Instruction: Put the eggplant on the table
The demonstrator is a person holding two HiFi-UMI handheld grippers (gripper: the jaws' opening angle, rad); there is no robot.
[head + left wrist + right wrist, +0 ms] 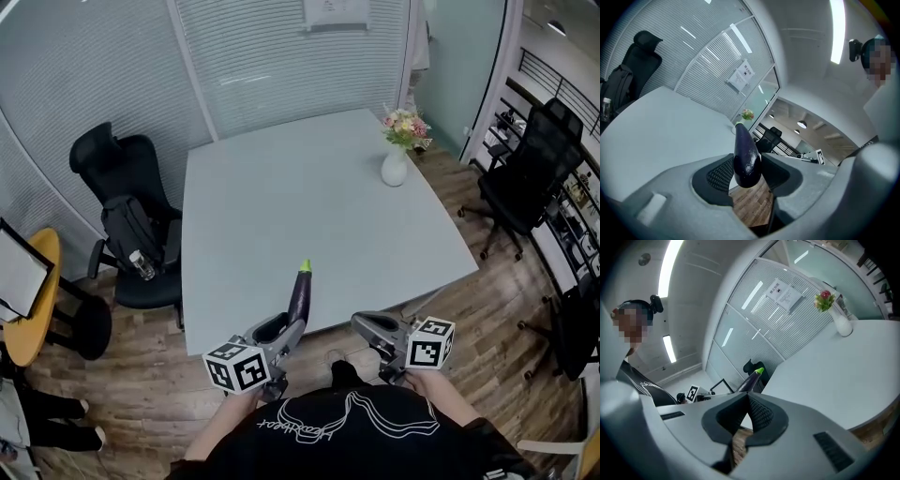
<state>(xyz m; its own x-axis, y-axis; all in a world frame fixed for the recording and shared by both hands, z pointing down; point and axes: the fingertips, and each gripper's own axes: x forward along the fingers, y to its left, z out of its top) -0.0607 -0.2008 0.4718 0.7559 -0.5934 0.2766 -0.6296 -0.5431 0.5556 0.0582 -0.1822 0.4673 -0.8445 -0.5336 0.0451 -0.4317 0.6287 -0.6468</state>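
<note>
Across the middle of the head view, one pale grey square table (pixel 281 197). Around it, three black swivel office chairs: one at the left (pixel 117 173) loaded with one dark backpack (pixel 131 234), one at the upper right (pixel 534 155), one cut off by the right edge (pixel 579 328). At the far left, one small round yellow-topped side table (pixel 28 309). Low against the black-shirted torso, both arms drawn in, side by side, just short of the table's near edge and aimed forward at the tabletop. In them, two grey two-jaw grippers, each with one marker cube at the near end. Of these, the left gripper (pixel 292 323) tipped slightly downward, pinching the blunt end of the vegetable between its ribbed pads (pixel 721 174). Just beside it but apart, the right gripper (pixel 361 323) held level, jaws pressed together tip to tip with nothing between them. Near the table's far right corner, one white vase of pink and yellow flowers (pixel 395 167), upright. Smallest, one glossy dark purple eggplant (pixel 299 295) with a green stem: gripped in the air, stem end forward over the table's near edge, blunt end back over the wooden floor (pixel 752 206).
</note>
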